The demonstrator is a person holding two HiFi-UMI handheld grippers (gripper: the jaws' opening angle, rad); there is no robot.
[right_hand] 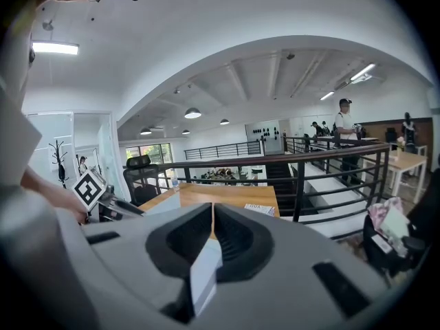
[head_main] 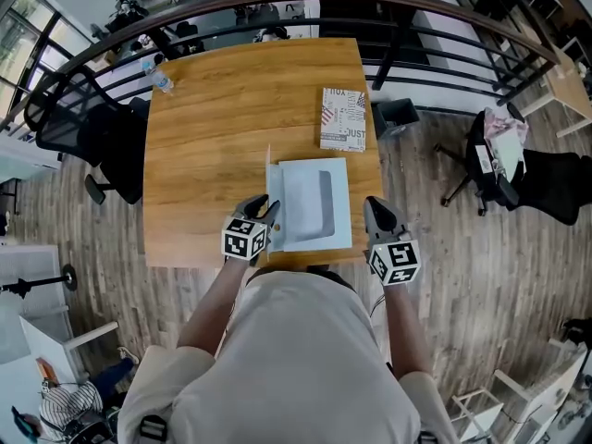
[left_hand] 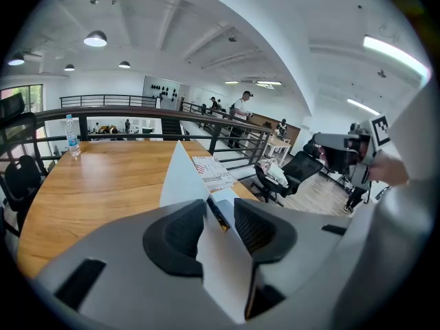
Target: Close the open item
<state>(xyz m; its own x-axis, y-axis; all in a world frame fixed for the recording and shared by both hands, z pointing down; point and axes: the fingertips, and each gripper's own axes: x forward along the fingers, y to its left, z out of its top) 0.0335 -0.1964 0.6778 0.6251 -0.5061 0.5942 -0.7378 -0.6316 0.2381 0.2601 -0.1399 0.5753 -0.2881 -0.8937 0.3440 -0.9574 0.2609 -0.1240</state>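
A flat white box point(head_main: 314, 202) lies open near the front edge of the wooden table point(head_main: 213, 137), with a grey slot in its tray. Its lid point(head_main: 268, 166) stands upright along the box's left side, seen edge-on. My left gripper point(head_main: 271, 213) is shut on the lid's near end. In the left gripper view the white lid point(left_hand: 180, 177) rises from between the jaws point(left_hand: 220, 215). My right gripper point(head_main: 377, 213) hovers just off the box's right front corner, shut and empty; its jaws point(right_hand: 212, 218) meet in a thin line.
A patterned red-and-white box point(head_main: 343, 118) lies beyond the white box. A water bottle point(head_main: 159, 77) stands at the far left corner. A black railing point(head_main: 388, 17) curves behind the table. Black office chairs stand to the left point(head_main: 83, 123) and right point(head_main: 546, 178).
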